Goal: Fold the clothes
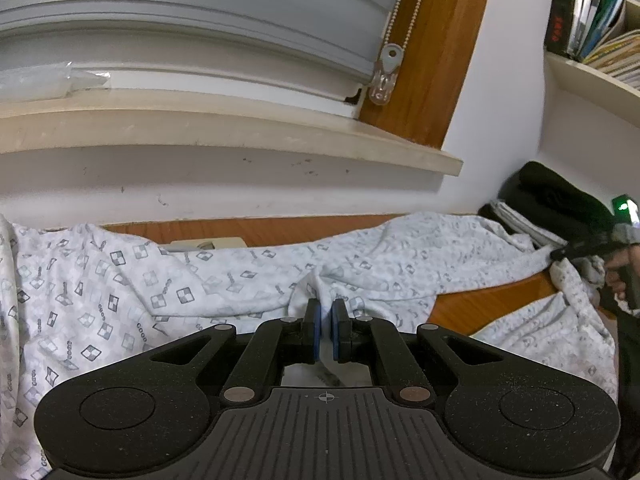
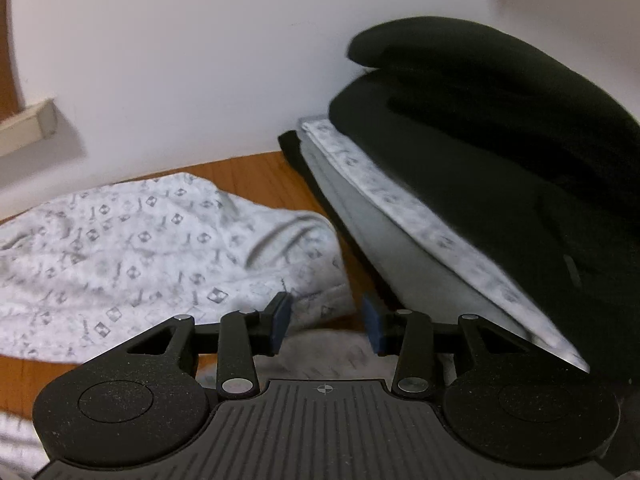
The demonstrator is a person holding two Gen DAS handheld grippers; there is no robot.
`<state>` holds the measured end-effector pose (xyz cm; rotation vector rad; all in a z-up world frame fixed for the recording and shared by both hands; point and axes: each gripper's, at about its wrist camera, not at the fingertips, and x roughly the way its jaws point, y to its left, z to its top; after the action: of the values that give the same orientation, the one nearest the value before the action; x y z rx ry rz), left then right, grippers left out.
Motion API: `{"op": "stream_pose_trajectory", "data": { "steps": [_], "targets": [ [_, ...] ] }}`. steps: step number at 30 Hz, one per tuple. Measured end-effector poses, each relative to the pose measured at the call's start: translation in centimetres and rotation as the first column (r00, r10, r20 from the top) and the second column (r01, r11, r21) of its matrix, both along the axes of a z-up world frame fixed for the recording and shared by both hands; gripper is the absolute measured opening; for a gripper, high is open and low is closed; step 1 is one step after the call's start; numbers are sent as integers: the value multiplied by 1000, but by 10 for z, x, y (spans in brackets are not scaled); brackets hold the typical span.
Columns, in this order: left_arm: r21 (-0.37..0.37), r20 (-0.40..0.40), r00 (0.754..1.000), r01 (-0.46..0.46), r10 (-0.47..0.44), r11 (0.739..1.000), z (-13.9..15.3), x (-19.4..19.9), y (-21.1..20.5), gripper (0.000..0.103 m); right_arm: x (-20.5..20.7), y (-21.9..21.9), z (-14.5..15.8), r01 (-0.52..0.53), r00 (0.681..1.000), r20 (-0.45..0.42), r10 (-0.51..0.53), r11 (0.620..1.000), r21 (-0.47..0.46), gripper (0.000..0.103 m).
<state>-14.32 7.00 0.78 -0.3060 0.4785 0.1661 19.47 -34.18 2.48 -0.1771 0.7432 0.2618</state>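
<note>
A white garment with a grey diamond print (image 1: 132, 280) lies spread and wrinkled over the wooden table (image 1: 472, 304). My left gripper (image 1: 325, 312) is shut on a pinched ridge of this cloth near its middle. At the far right a hand holds my right gripper (image 1: 568, 254) at the garment's end. In the right wrist view my right gripper (image 2: 326, 304) is open, its blue pads (image 2: 282, 316) apart. The garment's rounded end (image 2: 160, 240) lies just ahead and under the jaws, not pressed.
A stack of folded clothes (image 2: 480, 140), black on top of patterned white and grey, stands on the table right of my right gripper, also seen as the dark stack (image 1: 552, 196). Behind are the wall, a window sill (image 1: 240, 132), a bead chain (image 1: 412, 8) and a bookshelf (image 1: 592, 20).
</note>
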Motion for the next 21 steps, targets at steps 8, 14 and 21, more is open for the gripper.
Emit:
{"op": "stream_pose_trajectory", "data": {
  "steps": [8, 14, 21],
  "targets": [
    [2, 7, 1000, 13, -13, 1000, -2, 0, 1, 6, 18, -20, -3, 122, 988, -129, -83, 932, 340, 45],
    [5, 4, 1000, 19, -20, 1000, -2, 1, 2, 6, 22, -17, -13, 168, 980, -163, -116, 920, 354, 50],
    [24, 6, 999, 38, -38, 999, -2, 1, -1, 4, 23, -18, -22, 150, 986, -128, -110, 917, 370, 23]
  ]
}}
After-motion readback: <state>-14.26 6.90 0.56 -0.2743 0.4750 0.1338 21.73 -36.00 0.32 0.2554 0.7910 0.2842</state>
